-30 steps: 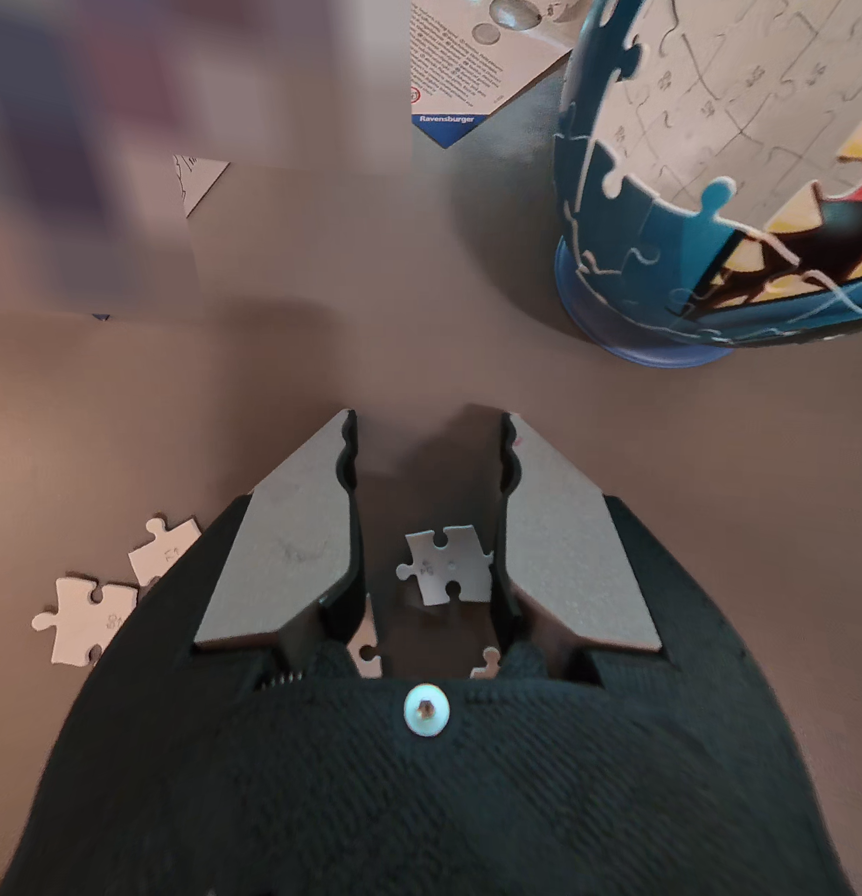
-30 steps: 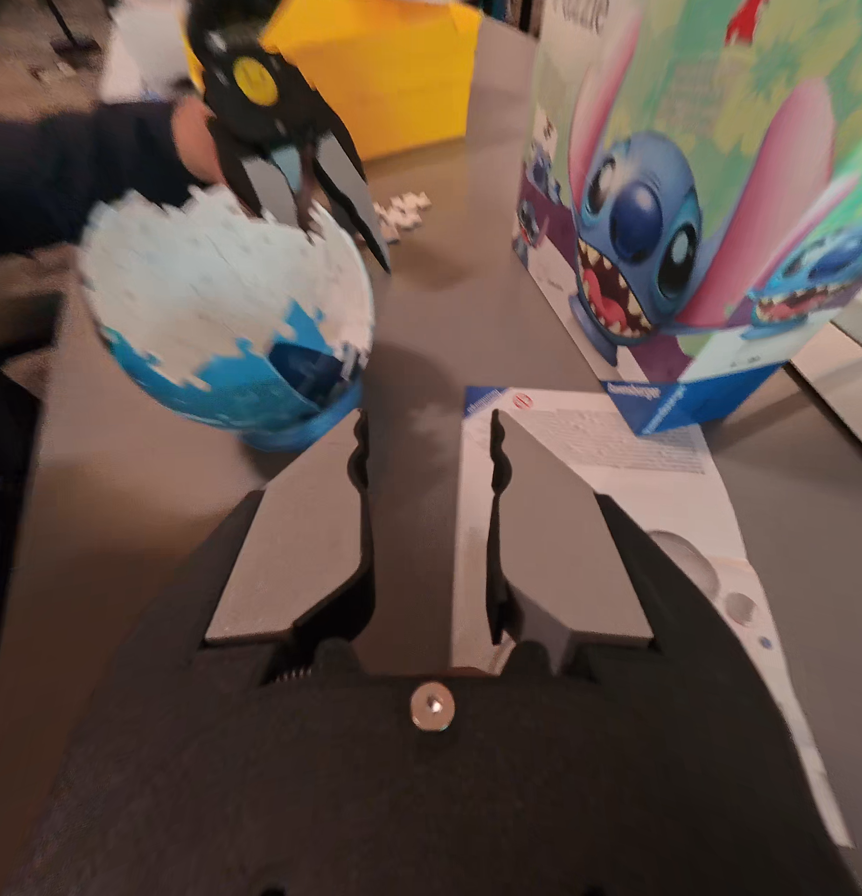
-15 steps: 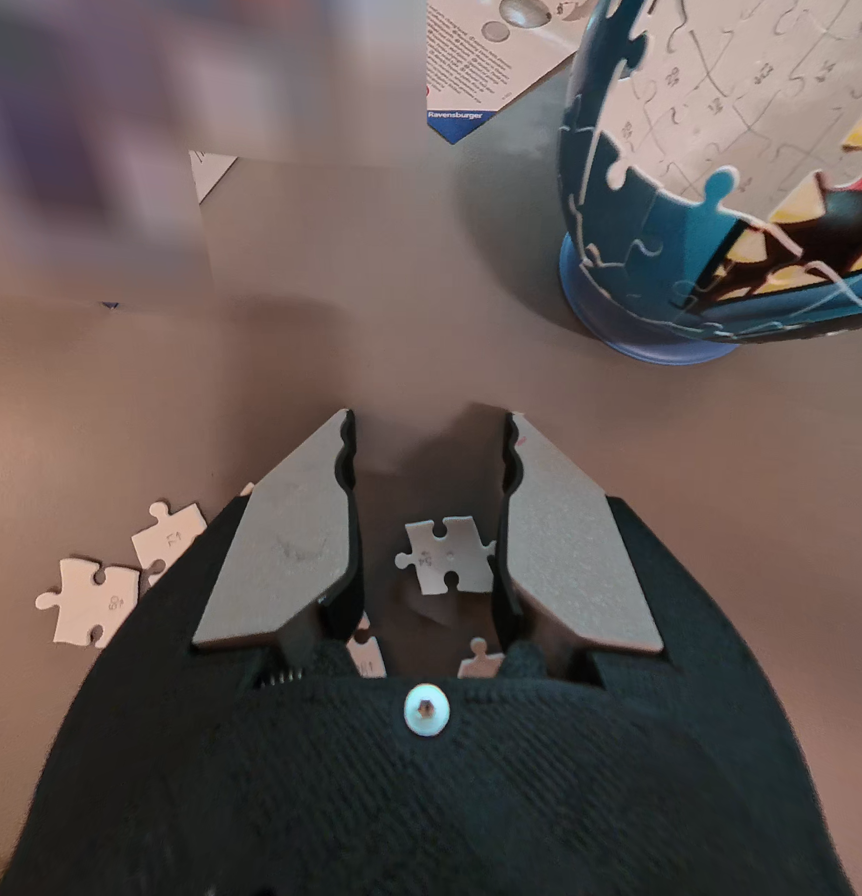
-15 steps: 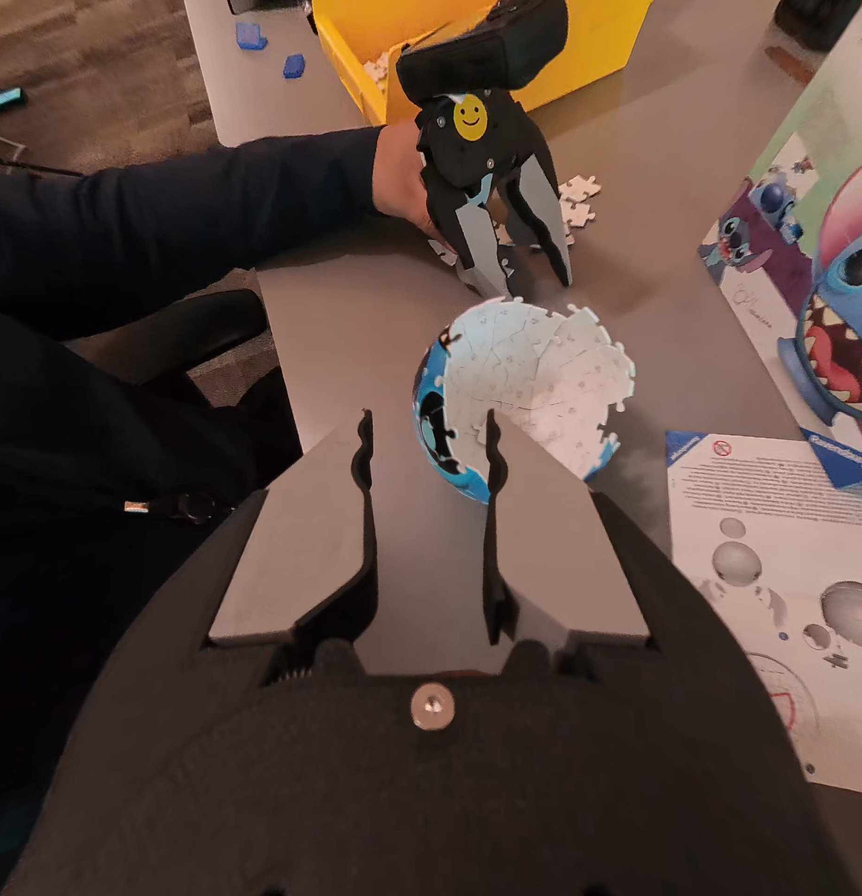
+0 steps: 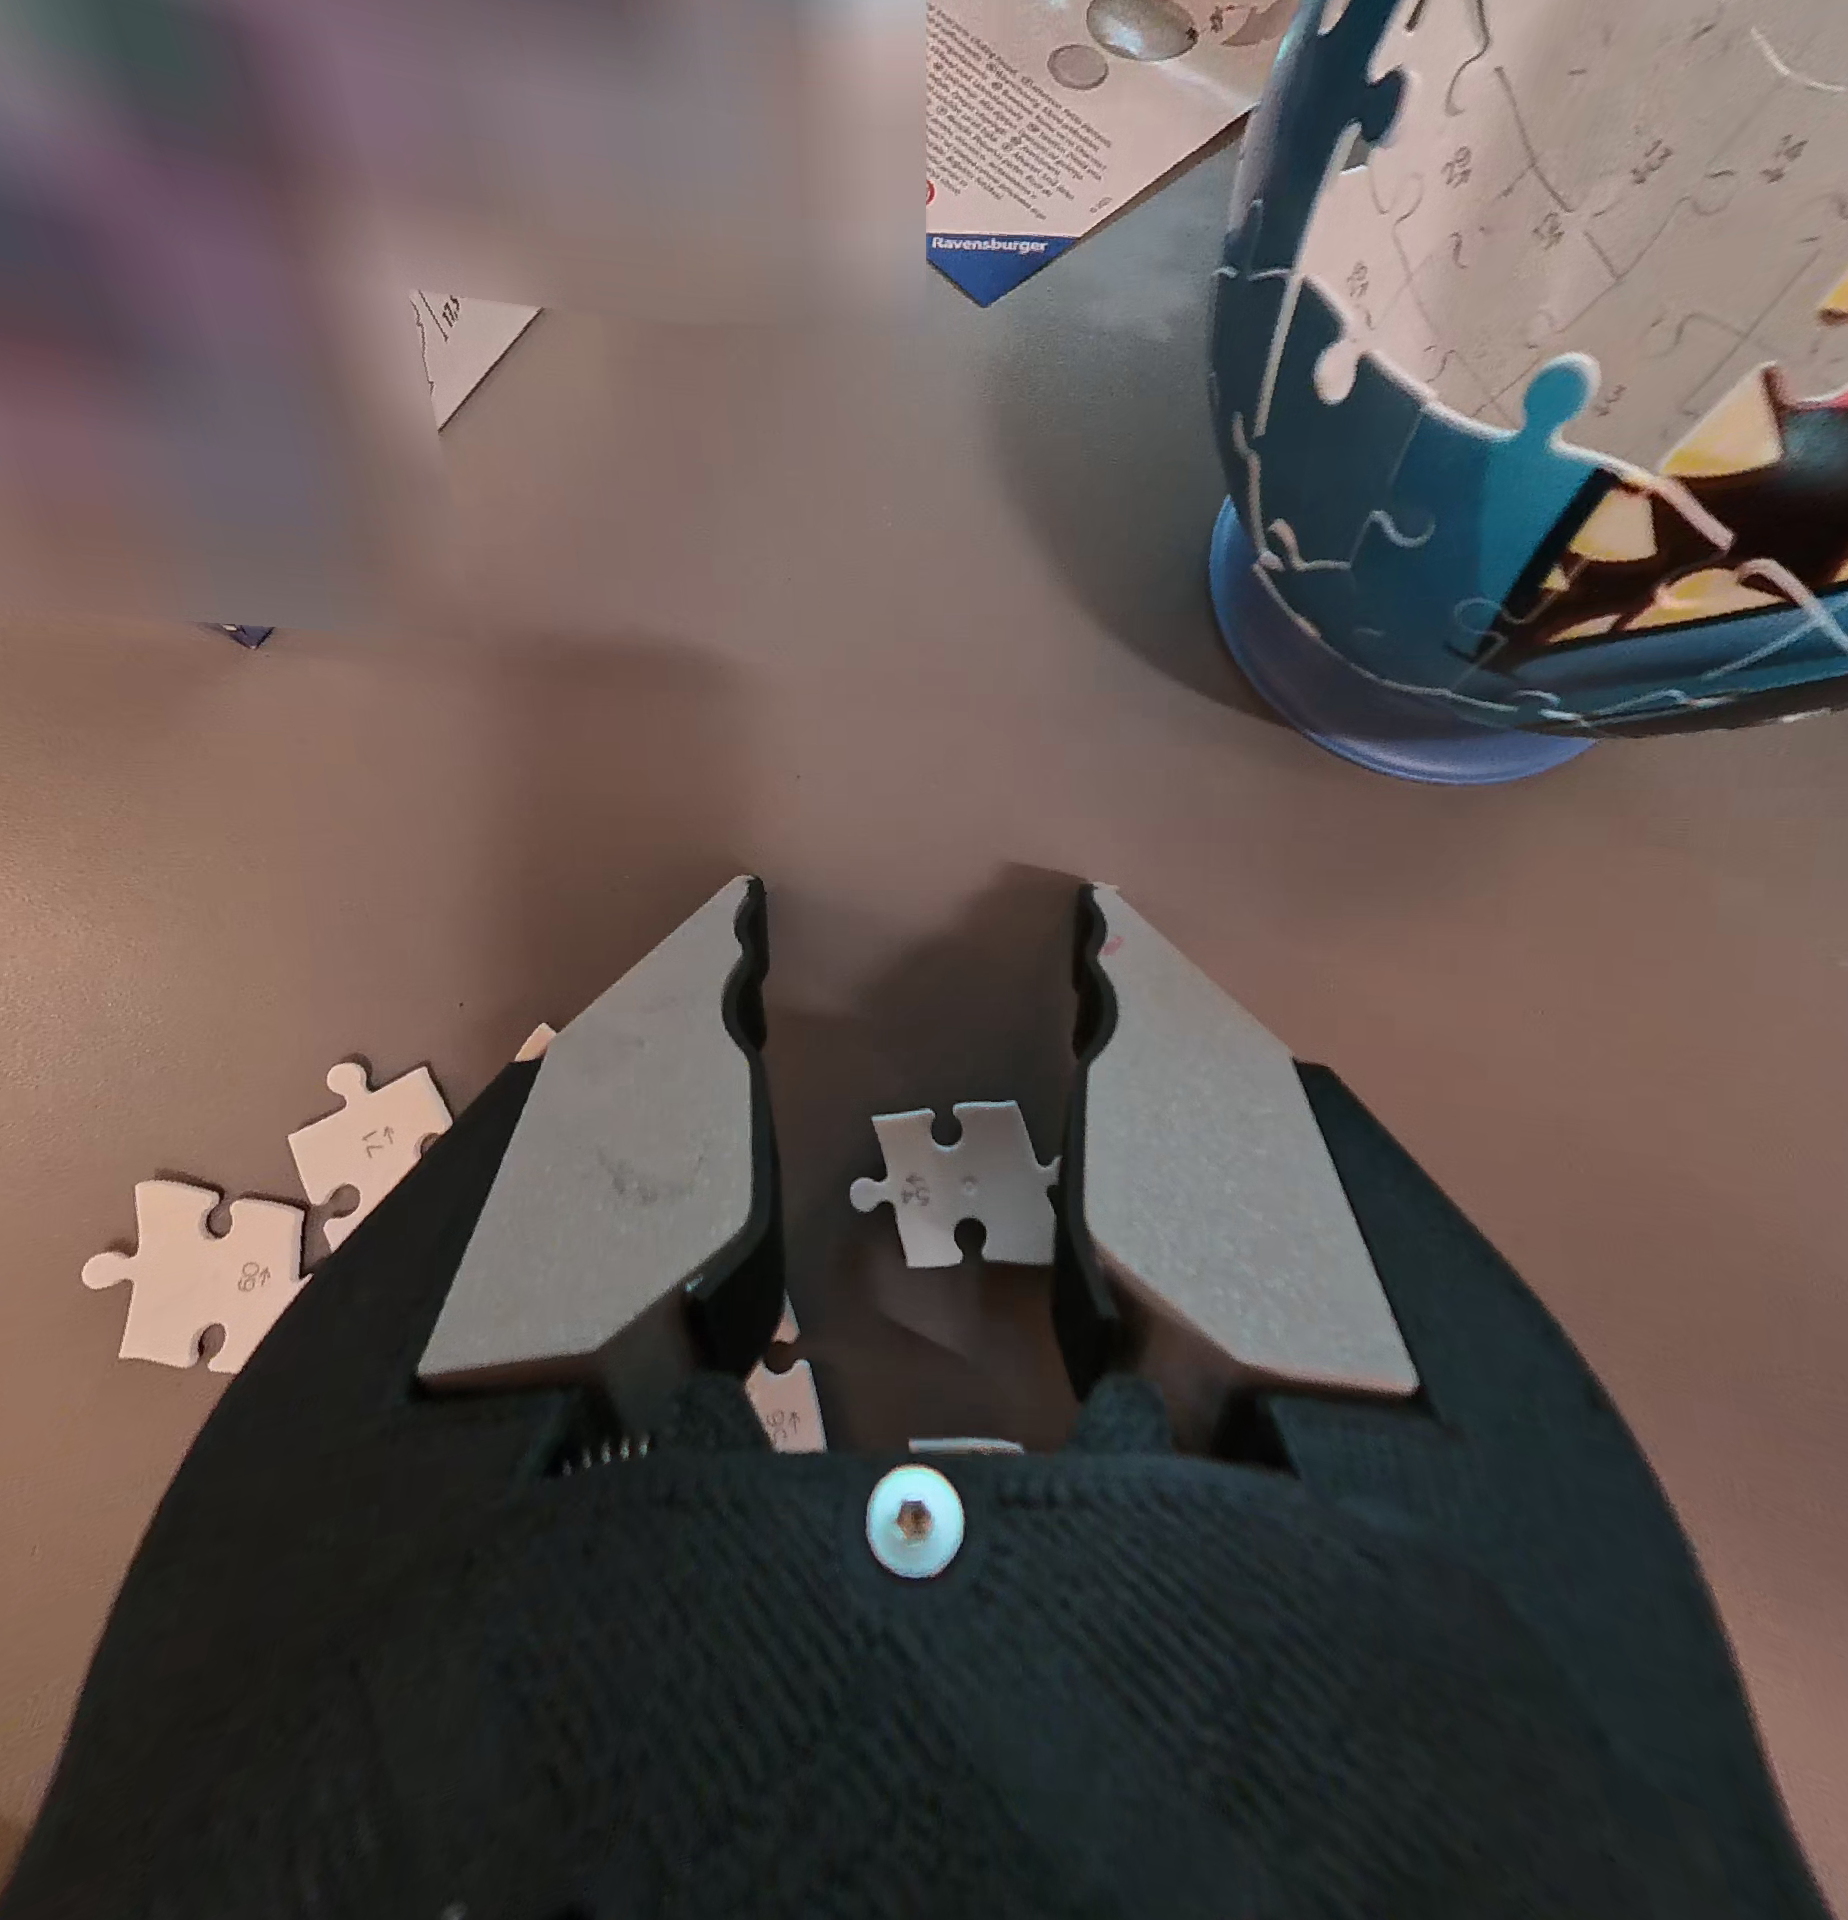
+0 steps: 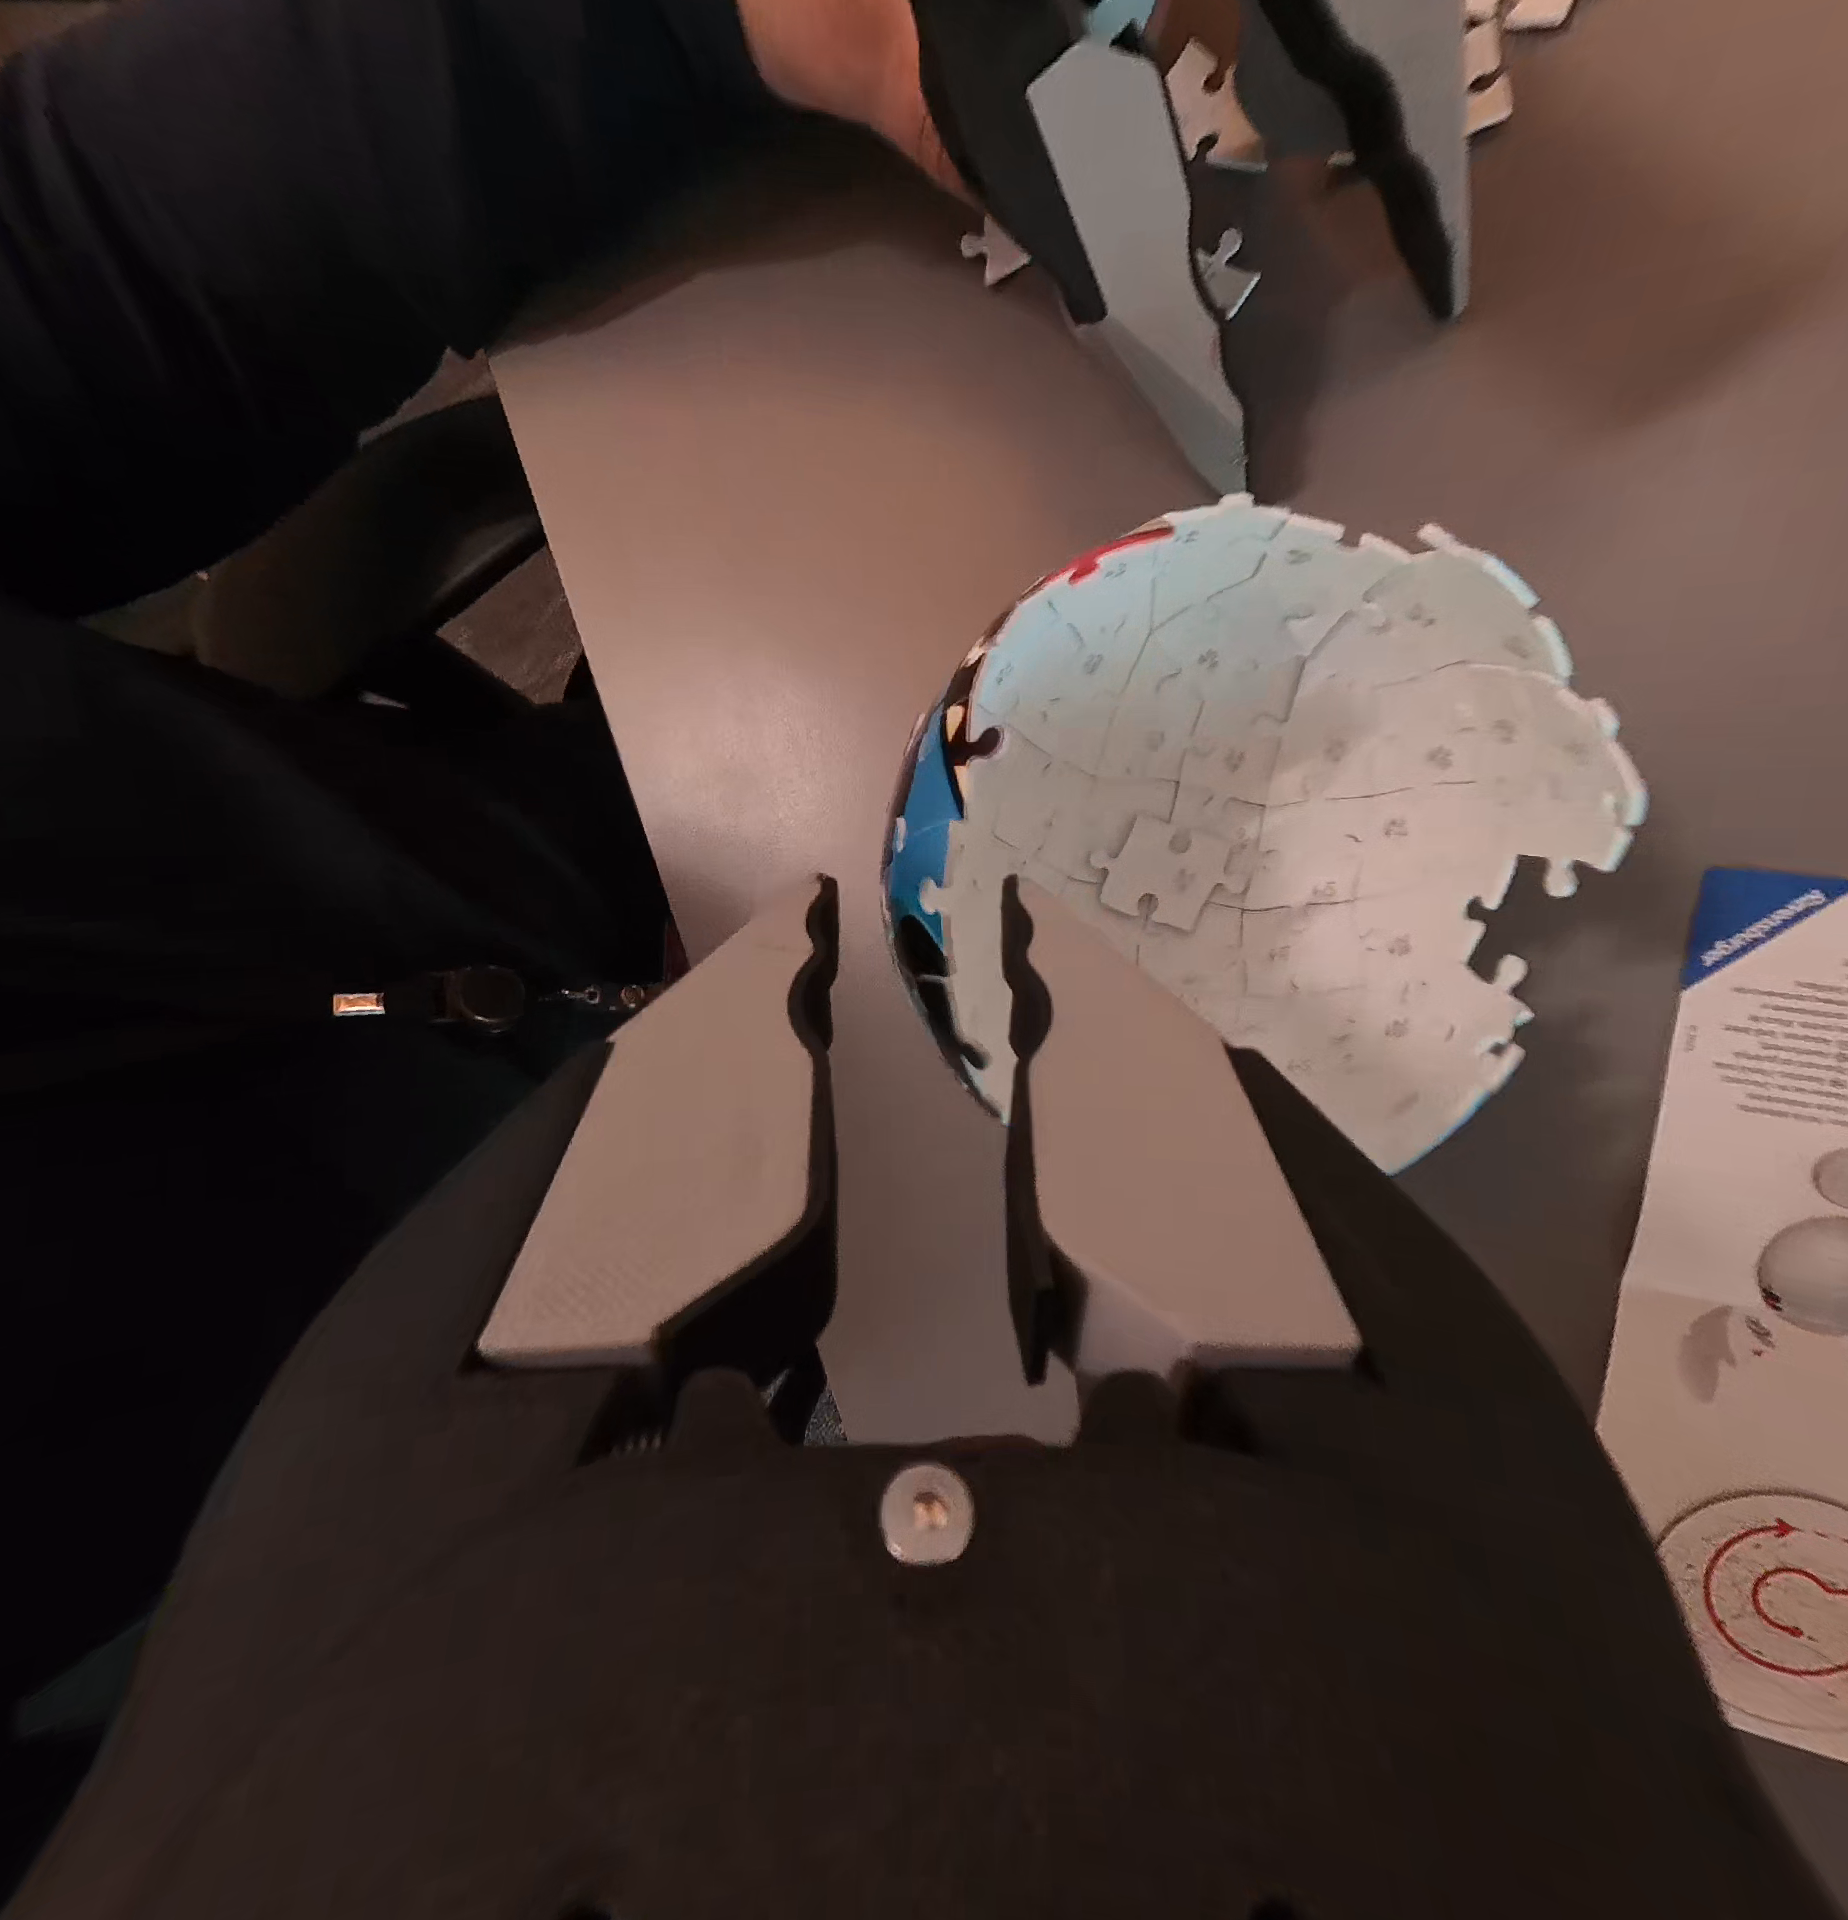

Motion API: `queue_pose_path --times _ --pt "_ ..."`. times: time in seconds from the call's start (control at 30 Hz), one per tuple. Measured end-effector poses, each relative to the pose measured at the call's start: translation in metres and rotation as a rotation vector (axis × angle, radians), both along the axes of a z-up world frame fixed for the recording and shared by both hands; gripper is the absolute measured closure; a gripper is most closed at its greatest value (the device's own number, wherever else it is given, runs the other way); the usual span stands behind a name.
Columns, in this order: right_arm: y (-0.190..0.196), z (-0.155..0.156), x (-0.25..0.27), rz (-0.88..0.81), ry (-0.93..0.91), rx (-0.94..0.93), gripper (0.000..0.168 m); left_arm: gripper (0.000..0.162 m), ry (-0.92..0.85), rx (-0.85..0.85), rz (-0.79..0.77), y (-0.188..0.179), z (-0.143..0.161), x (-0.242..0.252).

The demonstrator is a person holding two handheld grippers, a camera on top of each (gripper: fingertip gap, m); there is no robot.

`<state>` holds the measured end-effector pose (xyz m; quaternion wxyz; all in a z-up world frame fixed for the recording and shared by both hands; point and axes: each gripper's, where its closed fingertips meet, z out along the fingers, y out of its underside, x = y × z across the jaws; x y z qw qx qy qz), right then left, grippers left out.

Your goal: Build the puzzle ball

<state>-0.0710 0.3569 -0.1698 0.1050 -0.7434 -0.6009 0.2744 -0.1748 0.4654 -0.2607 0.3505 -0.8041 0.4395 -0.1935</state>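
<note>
Two hand-held grippers are at work, both released and holding nothing. The left hand-held gripper [image 5: 920, 904] hangs low over the desk [image 5: 691, 644], jaws spread either side of a loose piece [image 5: 956, 1184] that lies blank side up; the piece sits close against the right finger, so closing now would likely push it sideways before pinching it. More pieces [image 5: 213, 1268] lie just beside the left finger and partly under the body, probably set there as a ready supply.

The right hand-held gripper [image 6: 915, 894] hovers over the desk's near edge, jaws parted a little, just beside the ball [image 6: 1263, 831]. The ball is a half-built shell, open side up and tilted, resting on a blue ring [image 5: 1398, 717], which likely keeps it from rolling. Its jagged rim is the fragile edge to avoid. A leaflet [image 6: 1782, 1299] lies to the right, near the ball. Open desk lies between the pieces and the ball.
</note>
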Motion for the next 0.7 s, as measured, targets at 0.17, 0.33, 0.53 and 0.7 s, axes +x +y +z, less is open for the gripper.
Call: queue_pose_path --times 0.17,0.33,0.53,0.7 --pt "-0.007 -0.004 -0.004 0.054 -0.003 -0.034 0.147 0.105 0.001 0.001 0.001 0.0 0.0 0.0" --pt "-0.007 -0.005 -0.006 0.069 -0.008 -0.086 0.164 0.105 -0.001 -0.001 0.002 0.0 0.0 0.0" --pt "-0.01 -0.004 -0.007 0.08 0.007 -0.167 0.168 0.105 0.0 -0.001 0.002 0.0 0.0 0.0" --pt "-0.012 0.002 -0.01 0.081 0.077 -0.268 0.168 0.105 0.0 -0.002 0.004 -0.001 0.0 -0.002"
